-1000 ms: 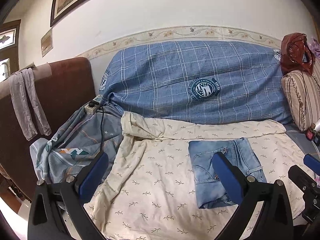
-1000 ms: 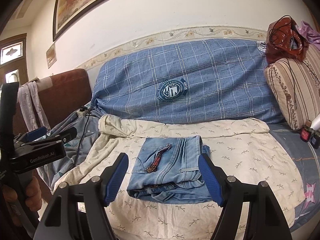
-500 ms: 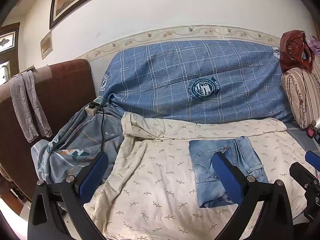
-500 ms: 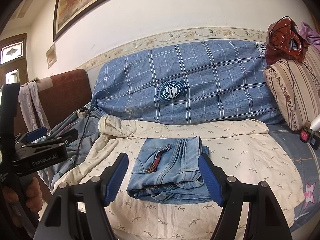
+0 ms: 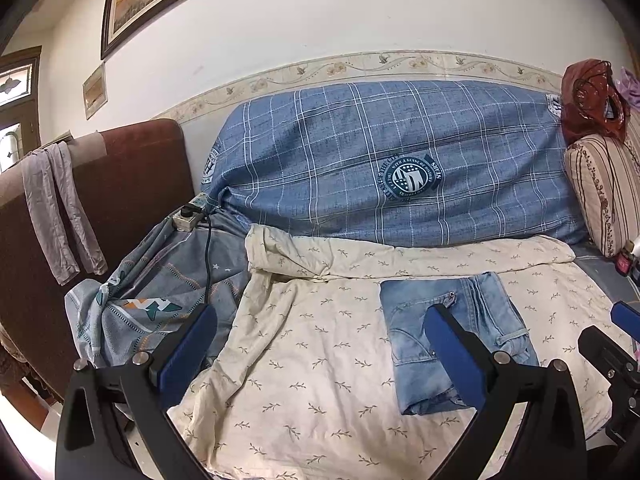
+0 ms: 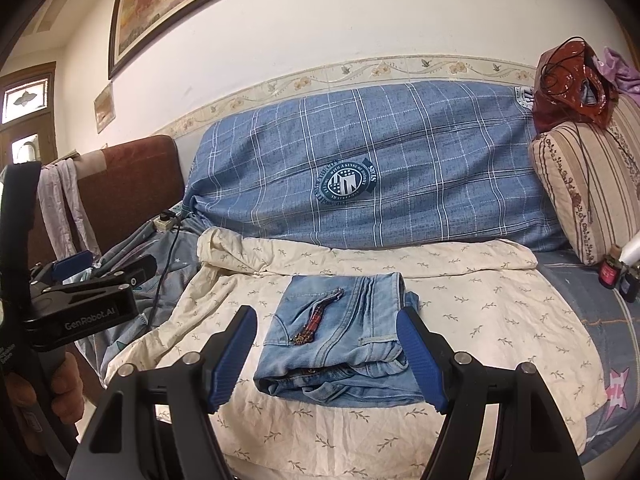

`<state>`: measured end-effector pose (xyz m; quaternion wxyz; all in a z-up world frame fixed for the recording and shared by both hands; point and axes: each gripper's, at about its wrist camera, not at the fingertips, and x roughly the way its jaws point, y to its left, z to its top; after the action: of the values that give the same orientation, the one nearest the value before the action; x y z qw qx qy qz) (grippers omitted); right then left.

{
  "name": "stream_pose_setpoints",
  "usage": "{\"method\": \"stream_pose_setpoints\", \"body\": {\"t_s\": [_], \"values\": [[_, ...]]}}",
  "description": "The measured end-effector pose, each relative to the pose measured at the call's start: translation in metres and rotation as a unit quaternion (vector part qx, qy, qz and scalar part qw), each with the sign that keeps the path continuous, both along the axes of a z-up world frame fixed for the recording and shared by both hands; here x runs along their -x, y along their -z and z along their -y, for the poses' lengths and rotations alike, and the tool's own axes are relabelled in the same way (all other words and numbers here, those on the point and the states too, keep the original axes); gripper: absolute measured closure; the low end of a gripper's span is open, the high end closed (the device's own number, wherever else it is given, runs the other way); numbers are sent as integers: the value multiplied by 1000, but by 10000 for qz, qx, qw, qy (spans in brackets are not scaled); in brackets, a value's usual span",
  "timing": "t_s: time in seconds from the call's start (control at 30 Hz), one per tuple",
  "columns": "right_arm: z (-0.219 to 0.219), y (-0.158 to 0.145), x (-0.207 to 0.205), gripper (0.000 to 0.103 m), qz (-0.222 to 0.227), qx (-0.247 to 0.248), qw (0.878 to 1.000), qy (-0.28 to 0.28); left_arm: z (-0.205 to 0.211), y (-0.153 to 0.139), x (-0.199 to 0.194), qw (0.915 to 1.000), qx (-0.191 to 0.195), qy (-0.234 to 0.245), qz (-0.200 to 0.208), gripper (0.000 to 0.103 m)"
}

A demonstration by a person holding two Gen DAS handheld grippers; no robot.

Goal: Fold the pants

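Pants: the jeans (image 6: 336, 340) lie folded on the cream sheet (image 6: 480, 320), just ahead of the right gripper (image 6: 326, 360).
Grippers: right and left gripper (image 5: 320, 360) both spread, grasping nothing.
Risk: a careless nudge may spring the loose front layers apart.

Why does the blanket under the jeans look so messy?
The cream sheet is rumpled and bunched along its back-left edge, not spread flat. The folded jeans lie neatly on it; nothing looks spilled or damaged.
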<state>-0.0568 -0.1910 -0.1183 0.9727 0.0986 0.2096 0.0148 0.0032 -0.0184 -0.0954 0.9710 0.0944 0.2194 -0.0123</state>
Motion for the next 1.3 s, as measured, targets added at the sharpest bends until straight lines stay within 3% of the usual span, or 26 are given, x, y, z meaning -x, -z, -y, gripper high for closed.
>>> {"method": "stream_pose_setpoints", "body": {"t_s": [1.3], "values": [[2,-6,5,28,46,-56,10000,31,1,-12,10,9999,13,-20,127,0]]}}
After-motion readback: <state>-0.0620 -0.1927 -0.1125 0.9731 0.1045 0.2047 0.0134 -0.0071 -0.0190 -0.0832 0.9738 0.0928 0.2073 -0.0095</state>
